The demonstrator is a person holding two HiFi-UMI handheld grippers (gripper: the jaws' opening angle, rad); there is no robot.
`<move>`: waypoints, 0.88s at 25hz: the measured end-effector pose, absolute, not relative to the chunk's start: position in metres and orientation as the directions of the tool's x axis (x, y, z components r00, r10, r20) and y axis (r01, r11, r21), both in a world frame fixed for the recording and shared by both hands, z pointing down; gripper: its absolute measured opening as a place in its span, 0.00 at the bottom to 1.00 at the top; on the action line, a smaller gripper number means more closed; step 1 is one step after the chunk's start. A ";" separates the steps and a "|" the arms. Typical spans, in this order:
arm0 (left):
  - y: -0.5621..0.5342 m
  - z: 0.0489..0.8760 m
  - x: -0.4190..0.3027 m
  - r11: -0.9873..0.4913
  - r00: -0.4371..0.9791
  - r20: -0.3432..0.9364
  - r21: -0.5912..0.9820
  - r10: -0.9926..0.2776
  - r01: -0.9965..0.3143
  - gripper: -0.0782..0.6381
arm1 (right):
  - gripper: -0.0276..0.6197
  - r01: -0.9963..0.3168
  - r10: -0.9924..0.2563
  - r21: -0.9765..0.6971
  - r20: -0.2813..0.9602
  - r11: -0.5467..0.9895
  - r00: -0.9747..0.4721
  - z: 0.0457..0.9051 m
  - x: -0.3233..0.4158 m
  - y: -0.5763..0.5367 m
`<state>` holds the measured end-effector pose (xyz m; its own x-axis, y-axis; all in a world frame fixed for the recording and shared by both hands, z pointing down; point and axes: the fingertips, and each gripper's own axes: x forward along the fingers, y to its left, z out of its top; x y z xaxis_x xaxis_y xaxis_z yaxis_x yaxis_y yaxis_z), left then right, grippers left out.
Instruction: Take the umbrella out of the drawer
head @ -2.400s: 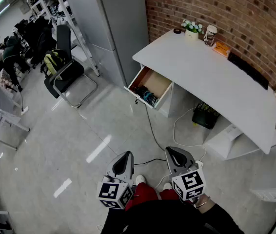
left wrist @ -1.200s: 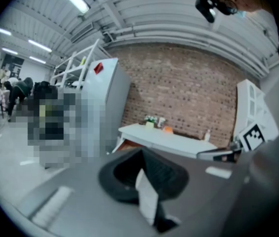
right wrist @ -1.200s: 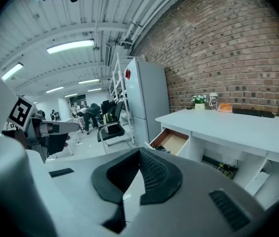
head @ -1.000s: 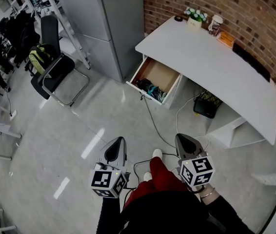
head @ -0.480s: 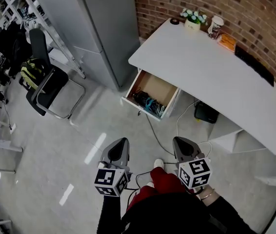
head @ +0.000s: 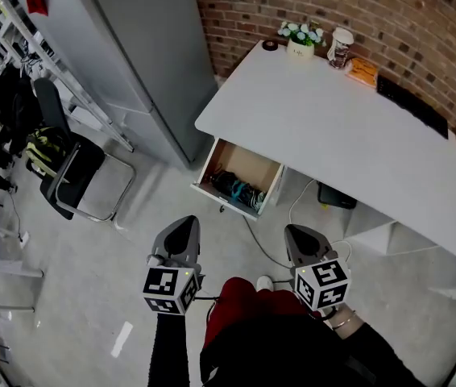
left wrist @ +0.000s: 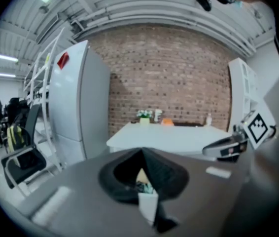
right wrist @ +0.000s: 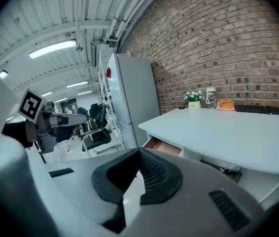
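The white desk (head: 333, 127) has one drawer (head: 240, 185) pulled open at its left end. In it lies a folded dark and teal umbrella (head: 234, 189). Both grippers hang over the floor, short of the drawer. My left gripper (head: 184, 226) is shut and holds nothing; between its pads the left gripper view shows the drawer (left wrist: 142, 184) straight ahead. My right gripper (head: 296, 234) is also shut and empty, and aims at the desk (right wrist: 218, 130) to the right of the drawer (right wrist: 164, 146).
A tall grey fridge (head: 131, 47) stands left of the desk, and a black chair (head: 75, 172) further left. On the desk's far edge are a flower pot (head: 299, 35), a cup (head: 341, 45) and a keyboard (head: 413, 107). A cable (head: 260, 236) and a black box (head: 337, 193) lie by the desk.
Both grippers have travelled forward across the floor towards the desk, and the open drawer now lies closer ahead of them. Their jaws have stayed shut.
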<state>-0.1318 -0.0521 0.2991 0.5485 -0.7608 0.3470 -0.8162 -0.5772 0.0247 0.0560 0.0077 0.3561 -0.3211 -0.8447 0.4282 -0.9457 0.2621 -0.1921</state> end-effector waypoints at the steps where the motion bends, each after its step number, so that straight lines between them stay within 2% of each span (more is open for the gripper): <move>1: -0.058 0.296 -0.129 -0.587 0.555 0.345 0.014 -0.757 -0.809 0.12 | 0.04 -0.948 -0.848 -0.197 0.426 0.252 -0.314 0.355 0.059 0.005; 9: -0.106 0.309 -0.099 -0.704 0.645 0.385 -0.018 -0.660 -0.710 0.14 | 0.04 -0.965 -0.863 -0.204 0.444 0.166 -0.243 0.363 0.067 -0.017; 16: -0.153 0.350 -0.078 -0.842 0.737 0.479 -0.007 -0.477 -0.540 0.21 | 0.04 -0.971 -0.860 -0.237 0.490 0.029 -0.145 0.384 0.058 -0.054; 22: -0.192 0.392 -0.077 -0.942 0.766 0.583 0.006 -0.270 -0.336 0.28 | 0.04 -0.959 -0.845 -0.265 0.532 -0.102 -0.057 0.405 0.027 -0.076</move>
<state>-0.0772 -0.1916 0.3920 0.7664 -0.2698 0.5829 -0.3361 -0.9418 0.0059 0.0265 -0.0761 0.4051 -0.0568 -0.8451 0.5316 -0.9588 -0.1023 -0.2650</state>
